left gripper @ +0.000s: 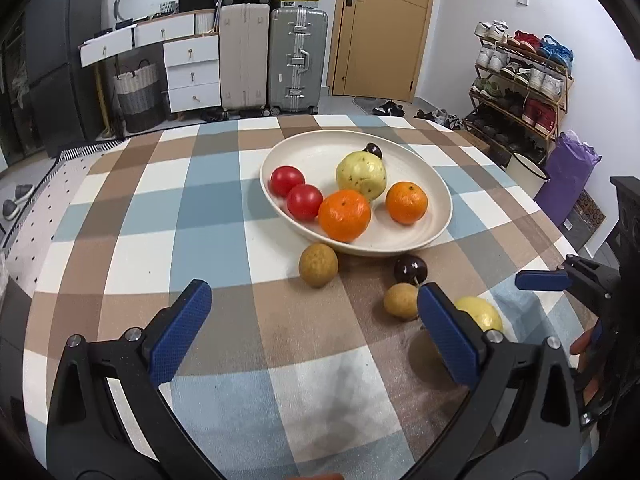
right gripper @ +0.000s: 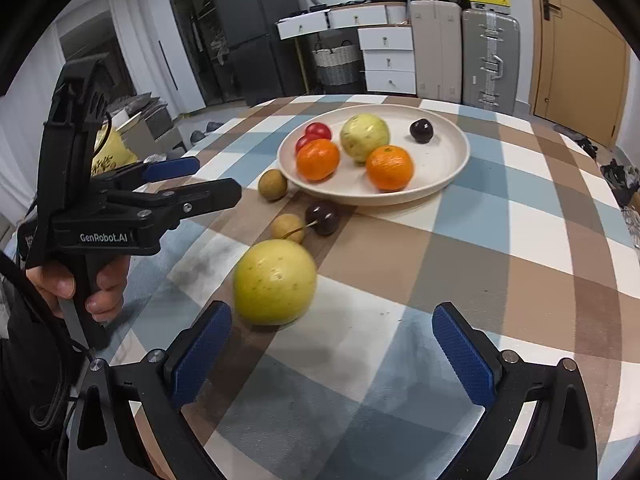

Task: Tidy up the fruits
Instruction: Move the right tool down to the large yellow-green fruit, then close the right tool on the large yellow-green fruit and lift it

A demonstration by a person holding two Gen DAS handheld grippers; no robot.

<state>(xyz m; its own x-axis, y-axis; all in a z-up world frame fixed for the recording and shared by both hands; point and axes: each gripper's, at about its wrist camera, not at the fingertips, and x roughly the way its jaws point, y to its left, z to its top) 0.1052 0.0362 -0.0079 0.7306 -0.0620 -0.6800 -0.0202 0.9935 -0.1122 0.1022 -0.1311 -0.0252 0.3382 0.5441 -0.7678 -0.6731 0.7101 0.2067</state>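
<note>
A cream plate (left gripper: 440, 200) (right gripper: 452, 168) on the checked table holds two red tomatoes (left gripper: 296, 190), two oranges (left gripper: 345, 214) (right gripper: 389, 168), a yellow-green guava (left gripper: 361, 175) (right gripper: 365, 137) and a dark cherry (right gripper: 421, 130). On the cloth in front of the plate lie two brown longans (left gripper: 318, 265) (right gripper: 272, 184), a dark cherry (left gripper: 410, 269) (right gripper: 322, 217) and a yellow fruit (left gripper: 482, 314) (right gripper: 275, 282). My left gripper (left gripper: 314, 332) is open and empty, short of the loose fruits. My right gripper (right gripper: 332, 344) is open and empty, the yellow fruit just ahead near its left finger.
The table's checked cloth (left gripper: 224, 216) ends at a rounded far edge. Beyond it stand suitcases (left gripper: 298, 60), drawers (left gripper: 192, 72), a door (left gripper: 384, 28) and a shoe rack (left gripper: 520, 80). The left gripper shows in the right wrist view (right gripper: 192, 178), held by a hand.
</note>
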